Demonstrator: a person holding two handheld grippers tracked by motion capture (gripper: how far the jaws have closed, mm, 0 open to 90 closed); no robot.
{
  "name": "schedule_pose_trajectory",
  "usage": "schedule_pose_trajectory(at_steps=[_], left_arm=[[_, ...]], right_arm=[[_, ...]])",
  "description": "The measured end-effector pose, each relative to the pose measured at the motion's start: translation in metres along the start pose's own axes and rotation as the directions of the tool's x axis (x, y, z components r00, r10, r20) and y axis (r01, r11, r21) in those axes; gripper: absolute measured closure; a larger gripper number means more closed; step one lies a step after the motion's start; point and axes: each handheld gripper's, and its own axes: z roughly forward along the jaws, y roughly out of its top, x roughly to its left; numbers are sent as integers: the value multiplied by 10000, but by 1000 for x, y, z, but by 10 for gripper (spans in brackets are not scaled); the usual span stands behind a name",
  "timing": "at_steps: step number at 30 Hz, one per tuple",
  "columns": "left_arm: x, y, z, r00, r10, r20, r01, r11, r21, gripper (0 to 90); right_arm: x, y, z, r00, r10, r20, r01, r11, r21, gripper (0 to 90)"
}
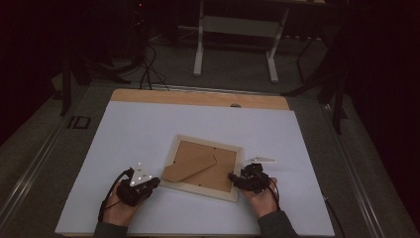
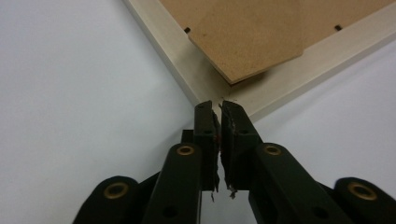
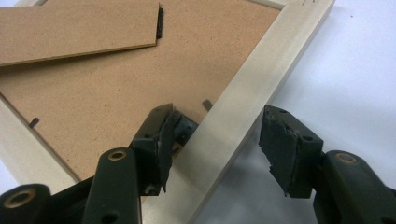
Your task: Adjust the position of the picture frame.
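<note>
A dim room with dark floor and the white legs of a stand [image 1: 236, 39] at the back surrounds a wooden table [image 1: 198, 97] covered by a white sheet [image 1: 148, 134]. A picture frame [image 1: 202, 167] lies face down near the front middle of the sheet, slightly turned, its pale wood border around a brown fibreboard backing [image 1: 208, 168]. A folding easel stand [image 1: 190, 167] of the same board lies flat on the backing, pointing toward the frame's left edge.

The left gripper [image 1: 143, 186] rests on the sheet just beside the frame's near left corner; in the left gripper view its jaws are pressed together on nothing, tips right at that corner [image 2: 219, 95].

The right gripper [image 1: 236, 179] sits at the frame's right side. In the right gripper view its jaws are spread, straddling the pale border [image 3: 243, 107]: one jaw rests on the backing beside a small metal tab [image 3: 207, 104], the other hangs outside over the sheet, not touching the border.
</note>
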Motion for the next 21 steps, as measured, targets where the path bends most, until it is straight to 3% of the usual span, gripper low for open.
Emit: schedule_pose_trajectory(at_steps=[7, 15, 21], left_arm=[[-2, -1, -2, 9999, 135, 14, -135, 9999, 96, 900], [-11, -4, -4, 9982, 452, 392, -460, 9987, 200, 900], [-10, -6, 1, 9987, 459, 223, -470, 9975, 524, 900]], right_arm=[[1, 4, 4, 10000, -64, -26, 64, 10000, 3, 463], [2, 7, 6, 9999, -103, -23, 103, 9999, -24, 474], [5, 12, 11, 9998, -187, 4, 187, 9998, 0, 488]])
